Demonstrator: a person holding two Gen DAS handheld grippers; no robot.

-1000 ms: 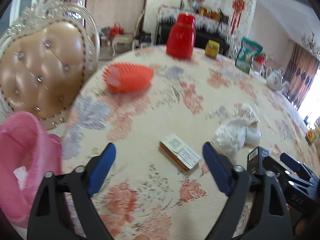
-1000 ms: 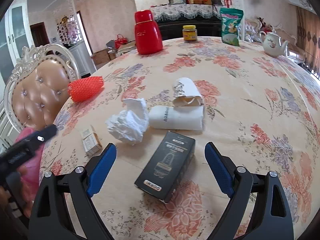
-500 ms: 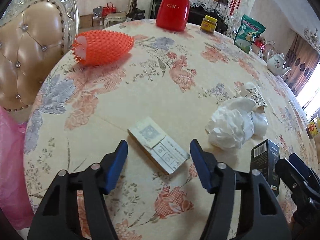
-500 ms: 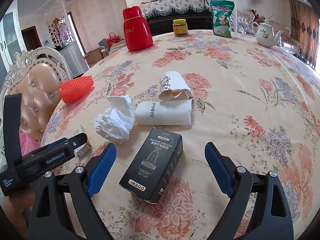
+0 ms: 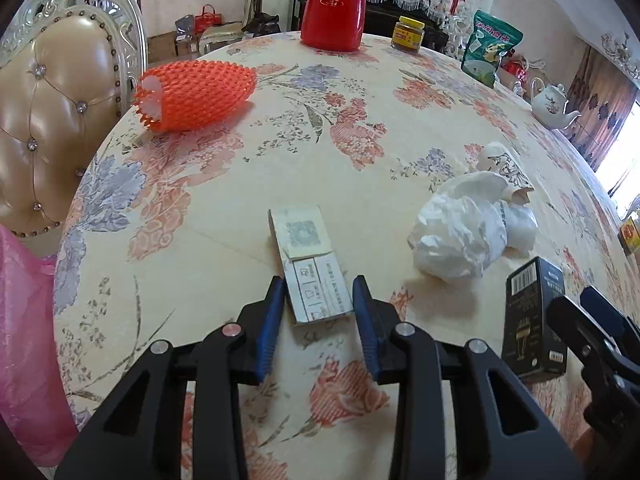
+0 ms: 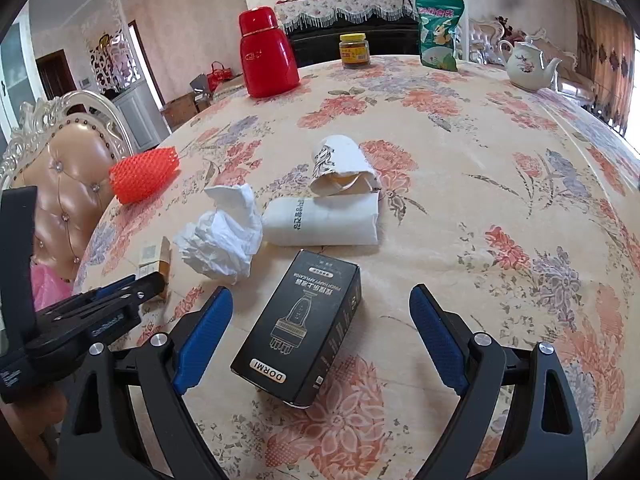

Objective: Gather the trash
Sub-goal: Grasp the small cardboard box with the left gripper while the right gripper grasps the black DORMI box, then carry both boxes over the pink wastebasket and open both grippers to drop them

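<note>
1. A small flat cardboard box (image 5: pixel 310 264), pale with printed labels and a brown edge, lies on the desk (image 5: pixel 360 128) with its near end between the fingers of the left gripper (image 5: pixel 319 300).
2. Those fingers have just been closing; their blue ribbed pads (image 5: pixel 272 316) sit right at the box's two long sides, but I cannot tell whether they press on it yet.
3. Just to the right of the left fingers lies a crumpled white tissue (image 5: pixel 460 236), soft and creased, touching a rolled white paper packet (image 6: pixel 324 220) with dark print.
4. A crushed paper cup (image 6: pixel 344 168), white with a dark pattern, lies on its side against the far edge of that packet.
5. A tall black carton (image 6: pixel 300 328), glossy with white line art and lettering, lies flat between the fingers of the right gripper (image 6: pixel 320 336).
6. The right fingers stand wide apart, well clear of the carton on both sides.
7. Far ahead and left of the left fingers lies an orange foam net sleeve (image 5: pixel 196 94), knobbly and tapering.
8. The desk is round and covered with a cream cloth printed with pink and lilac flowers.
9. At its far edge stand a shiny red flask (image 6: pixel 266 56), a yellow-lidded jar (image 6: pixel 354 50), a green snack bag (image 6: pixel 438 32) and a white china teapot (image 6: pixel 528 66).
10. A tufted tan leather chair (image 5: pixel 52 120) with a carved pale frame stands left of the desk, with a thin pink plastic bag (image 5: pixel 24 340) below it.
</note>
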